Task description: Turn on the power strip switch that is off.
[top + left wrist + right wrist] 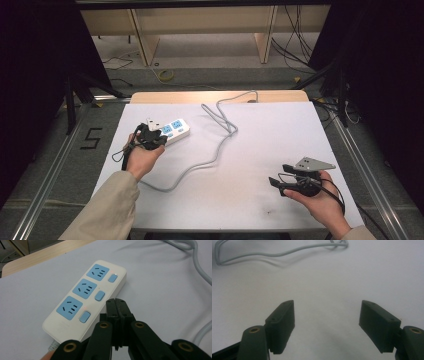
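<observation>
Nearest us, the right gripper (276, 183) hovers with fingers wide apart, empty; far left, the left gripper (118, 305), fingers pressed together, sits beside the power strip (85, 297); its grey cable (220, 125) crosses the table (280, 130).

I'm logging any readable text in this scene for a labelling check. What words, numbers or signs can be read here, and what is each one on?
"5": a dark mark that reads as this digit, on the grey floor left of the table.
Power strip: no brand or lettering can be made out on its white casing; the faint embossing near its cable end is too blurred to read.
</observation>
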Tool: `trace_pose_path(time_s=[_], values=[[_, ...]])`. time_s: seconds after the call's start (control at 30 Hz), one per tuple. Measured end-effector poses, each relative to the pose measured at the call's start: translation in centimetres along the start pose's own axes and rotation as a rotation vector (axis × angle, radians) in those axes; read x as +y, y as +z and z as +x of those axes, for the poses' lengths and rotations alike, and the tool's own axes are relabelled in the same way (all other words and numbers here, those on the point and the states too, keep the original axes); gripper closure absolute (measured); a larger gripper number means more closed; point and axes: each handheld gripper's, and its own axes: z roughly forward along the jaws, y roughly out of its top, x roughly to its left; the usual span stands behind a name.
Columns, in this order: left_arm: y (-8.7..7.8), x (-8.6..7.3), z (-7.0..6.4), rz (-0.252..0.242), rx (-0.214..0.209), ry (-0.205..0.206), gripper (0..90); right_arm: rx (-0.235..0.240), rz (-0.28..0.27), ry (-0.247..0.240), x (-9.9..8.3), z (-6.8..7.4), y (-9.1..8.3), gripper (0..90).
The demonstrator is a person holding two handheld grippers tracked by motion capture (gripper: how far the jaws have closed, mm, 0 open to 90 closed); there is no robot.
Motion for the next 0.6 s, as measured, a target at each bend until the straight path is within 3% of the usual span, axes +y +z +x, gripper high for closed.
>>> trace_pose_path(time_s=[0.6], values=[[2.0, 0.6, 1.9, 0.012, 0.017, -0.024, 89.9, 0.001, -0.002, -0.001, 0.0, -0.1, 0.0, 29.0]])
